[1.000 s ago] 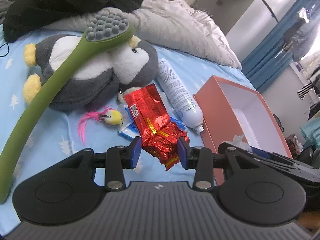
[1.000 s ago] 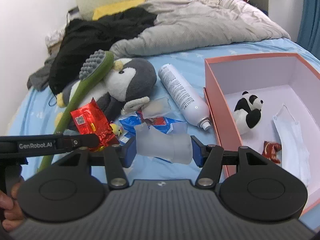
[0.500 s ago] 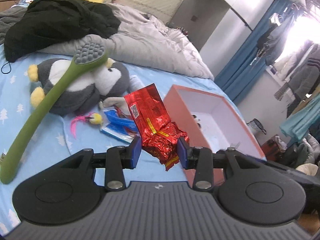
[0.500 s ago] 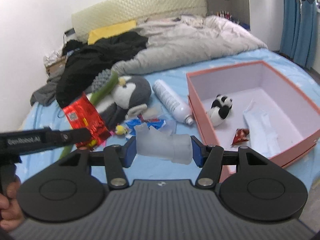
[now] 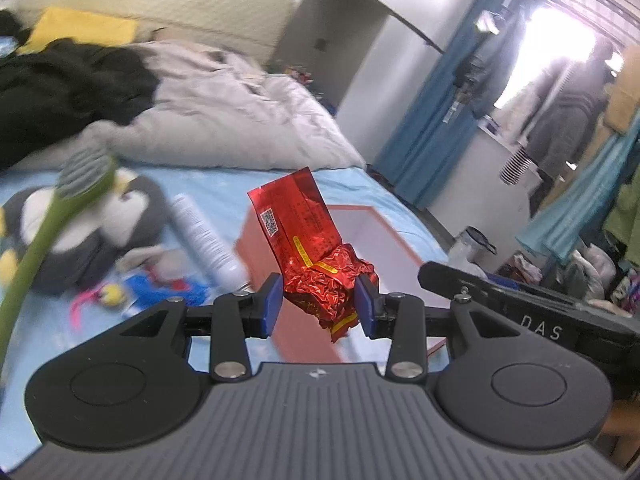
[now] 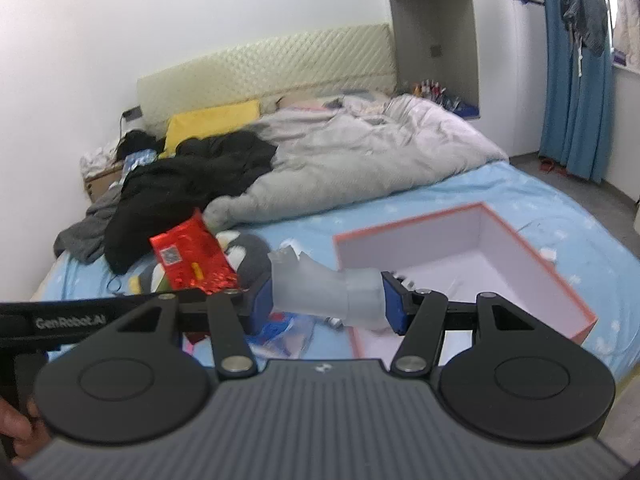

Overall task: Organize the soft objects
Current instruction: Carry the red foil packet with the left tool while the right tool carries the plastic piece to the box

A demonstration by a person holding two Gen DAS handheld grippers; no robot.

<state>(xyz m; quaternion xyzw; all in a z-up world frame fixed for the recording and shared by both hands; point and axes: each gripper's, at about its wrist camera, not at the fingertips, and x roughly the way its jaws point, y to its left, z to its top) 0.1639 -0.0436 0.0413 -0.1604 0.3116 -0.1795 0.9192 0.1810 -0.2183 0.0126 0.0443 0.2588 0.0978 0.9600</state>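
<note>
Left wrist view: left gripper [image 5: 319,304] clamped on a red foil packet [image 5: 316,256]; blue pads pinch the crumpled lower end, flat upper end with a QR code sticks up and leans left; packet is held in the air, in front of the near corner of the orange box [image 5: 304,336]; box is open, pale lining, sitting on the blue bedsheet [image 5: 224,196]; left of the box a white spray can [image 5: 204,236] lies on the sheet; further left a grey-and-white penguin plush [image 5: 100,228] with a green long-handled brush [image 5: 40,236] lying across it; small yellow toy with pink feathers [image 5: 100,298] and a blue wrapper [image 5: 168,290] just in front of the plush; grey duvet [image 5: 224,120] and black clothing [image 5: 60,92] toward the headboard; background blurred.

Right wrist view: right gripper [image 6: 327,300] closed on a translucent white soft piece [image 6: 320,292]; both pads press its sides, it spans the gap, off the bed; orange box [image 6: 552,280] is beyond and right of the jaws, no contents visible; left gripper's black body [image 6: 72,318] crosses at the left edge with the red packet [image 6: 188,256] above it; a hand [image 6: 16,428] shows at the lower left corner.
</note>
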